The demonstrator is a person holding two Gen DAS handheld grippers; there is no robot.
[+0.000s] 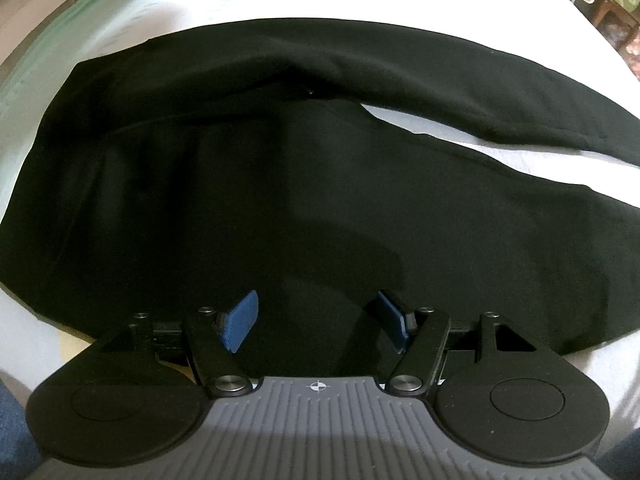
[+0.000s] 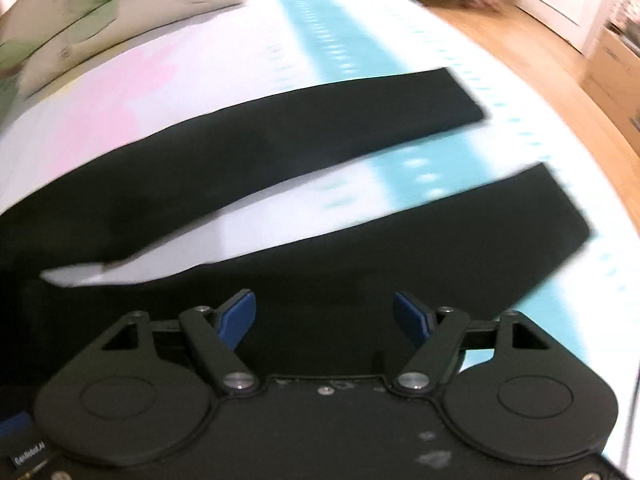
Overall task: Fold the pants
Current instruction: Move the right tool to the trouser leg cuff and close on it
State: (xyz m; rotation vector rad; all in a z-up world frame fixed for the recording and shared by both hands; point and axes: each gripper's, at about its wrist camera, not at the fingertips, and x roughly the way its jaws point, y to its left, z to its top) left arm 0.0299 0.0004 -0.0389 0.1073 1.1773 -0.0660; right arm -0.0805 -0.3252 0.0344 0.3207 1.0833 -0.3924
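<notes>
Black pants (image 1: 280,184) lie spread flat on a bed, waist end at the left and two legs running off to the right. My left gripper (image 1: 318,318) hovers over the near hip area, its blue pads (image 1: 240,320) wide apart with nothing between them. In the right wrist view the two legs (image 2: 304,128) splay apart toward their hems, with a wedge of sheet between them. My right gripper (image 2: 324,320) hangs open above the near leg (image 2: 400,248), blue fingertips (image 2: 412,320) apart and holding nothing. That view is blurred.
The bed sheet (image 2: 120,92) is white with pink patches and a turquoise stripe (image 2: 316,32). A leaf-patterned pillow (image 2: 100,4) lies at the far left. Past the bed's right edge are wooden floor (image 2: 520,64), a white door and shelving. Blue denim shows at the left wrist view's bottom corner (image 1: 12,432).
</notes>
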